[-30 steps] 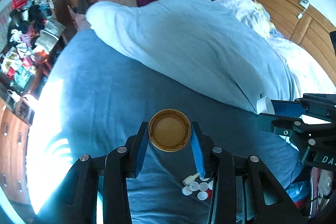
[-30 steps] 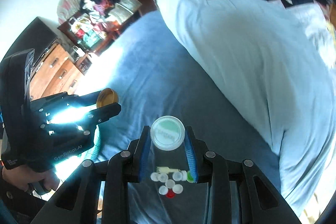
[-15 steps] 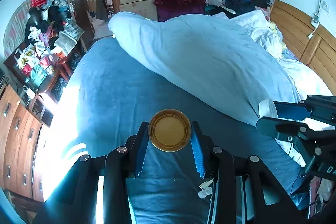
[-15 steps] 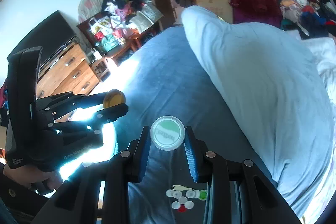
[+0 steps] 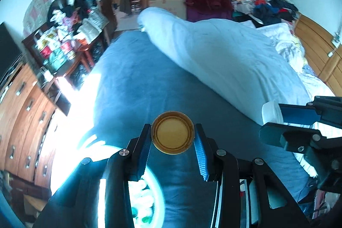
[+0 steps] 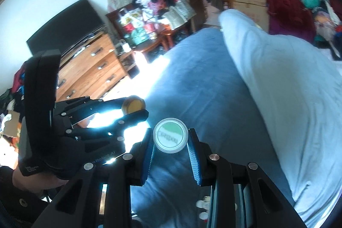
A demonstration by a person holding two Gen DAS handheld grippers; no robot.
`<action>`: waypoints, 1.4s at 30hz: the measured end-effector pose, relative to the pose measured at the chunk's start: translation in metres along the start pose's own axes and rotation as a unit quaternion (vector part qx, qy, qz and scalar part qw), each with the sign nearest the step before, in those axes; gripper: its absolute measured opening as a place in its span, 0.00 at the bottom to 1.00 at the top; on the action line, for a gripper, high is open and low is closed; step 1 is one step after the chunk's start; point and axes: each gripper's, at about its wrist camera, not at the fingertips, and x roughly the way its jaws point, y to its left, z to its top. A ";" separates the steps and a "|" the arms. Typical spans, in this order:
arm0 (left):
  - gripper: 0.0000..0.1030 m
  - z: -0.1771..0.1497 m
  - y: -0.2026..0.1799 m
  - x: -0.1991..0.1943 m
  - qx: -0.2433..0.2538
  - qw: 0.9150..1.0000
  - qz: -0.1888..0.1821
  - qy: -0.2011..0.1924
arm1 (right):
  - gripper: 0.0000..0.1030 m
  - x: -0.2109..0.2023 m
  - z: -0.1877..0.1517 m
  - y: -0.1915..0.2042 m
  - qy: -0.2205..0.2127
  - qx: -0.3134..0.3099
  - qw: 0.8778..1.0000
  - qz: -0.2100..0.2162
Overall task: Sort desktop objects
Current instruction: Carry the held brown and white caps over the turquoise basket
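Observation:
My left gripper (image 5: pixel 172 142) is shut on a round amber-brown cap (image 5: pixel 172 135), held above the blue bed cover (image 5: pixel 139 87). In the right wrist view that same left gripper (image 6: pixel 136 109) shows at the left with the amber-brown cap (image 6: pixel 133 106) in its tips. My right gripper (image 6: pixel 170 143) is shut on a white cap with a green label (image 6: pixel 170 135). The left wrist view catches the right gripper (image 5: pixel 274 121) at the right edge, pinching the white cap (image 5: pixel 271 112). A few small white caps (image 6: pixel 202 209) lie on the bed behind the right gripper's fingers, partly hidden.
A pale blue duvet roll (image 5: pixel 224 57) lies across the bed. A bright white round container (image 5: pixel 139 196) with small items sits low left, under the left gripper. A wooden dresser (image 6: pixel 92 69), a television (image 6: pixel 66 29) and a cluttered side table (image 5: pixel 62 46) stand along the left.
Both grippers have risen and swung left with their caps still held. The cluster of small caps has slid down out of the left view, and the bright round container has come into sight.

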 end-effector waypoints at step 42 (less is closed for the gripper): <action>0.33 -0.070 0.182 0.014 -0.137 0.984 0.054 0.098 | 0.34 0.151 0.053 0.184 0.143 -0.107 0.977 0.113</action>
